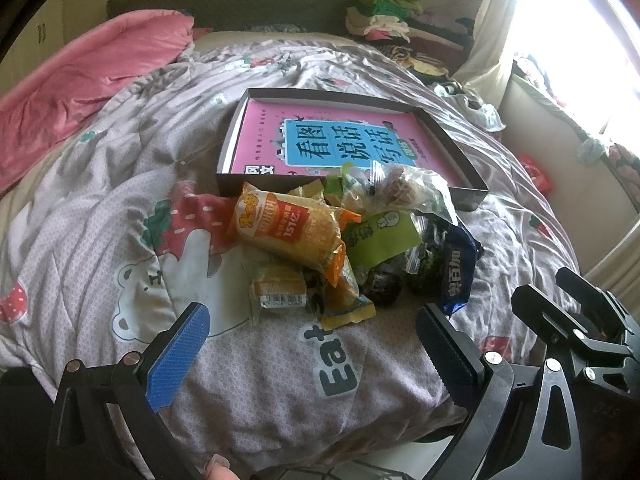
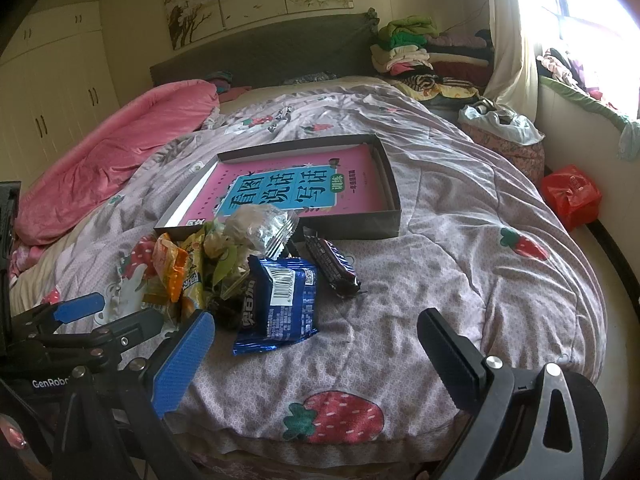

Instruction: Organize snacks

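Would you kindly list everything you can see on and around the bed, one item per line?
snack pile: many mixed packets, heaped on the quilt in front of the box
blue packet: one, blue, right edge of the pile
dark bar: one, dark brown, just right of the pile
box: one, grey, open, on the quilt behind the snacks
book: one, pink and blue, flat inside the box
quilt: one, lilac with strawberries, covering the bed
pink duvet: one, left side of the bed
folded clothes: one stack, by the headboard
red bag: one, right of the bed
left tongs: open, empty
right tongs: open, empty
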A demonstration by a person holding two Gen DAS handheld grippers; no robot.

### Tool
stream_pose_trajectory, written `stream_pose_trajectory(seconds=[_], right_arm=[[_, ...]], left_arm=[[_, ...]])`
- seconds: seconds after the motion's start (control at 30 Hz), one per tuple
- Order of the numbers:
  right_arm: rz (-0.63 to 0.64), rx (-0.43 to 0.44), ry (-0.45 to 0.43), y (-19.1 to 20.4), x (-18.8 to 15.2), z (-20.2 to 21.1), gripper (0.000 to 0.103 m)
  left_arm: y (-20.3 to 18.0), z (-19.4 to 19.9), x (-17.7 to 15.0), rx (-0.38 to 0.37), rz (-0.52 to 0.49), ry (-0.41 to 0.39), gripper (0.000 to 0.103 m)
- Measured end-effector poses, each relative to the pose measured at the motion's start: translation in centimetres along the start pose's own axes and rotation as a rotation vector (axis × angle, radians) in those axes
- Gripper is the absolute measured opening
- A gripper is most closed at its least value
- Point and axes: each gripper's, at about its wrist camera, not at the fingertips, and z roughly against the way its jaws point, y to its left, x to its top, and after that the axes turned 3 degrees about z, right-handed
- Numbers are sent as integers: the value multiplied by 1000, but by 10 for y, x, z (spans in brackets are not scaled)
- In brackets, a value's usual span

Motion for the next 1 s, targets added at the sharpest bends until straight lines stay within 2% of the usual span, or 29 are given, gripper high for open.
stream_pose_trajectory(seconds=[0.53, 1.0], right_arm=[[-24, 32, 19, -1, -1, -9, 102], [-35, 71, 47, -2, 0, -21, 102]], left_arm=[[15, -6, 2, -3, 35, 24, 103], [50, -14, 12, -9, 131, 37, 103]])
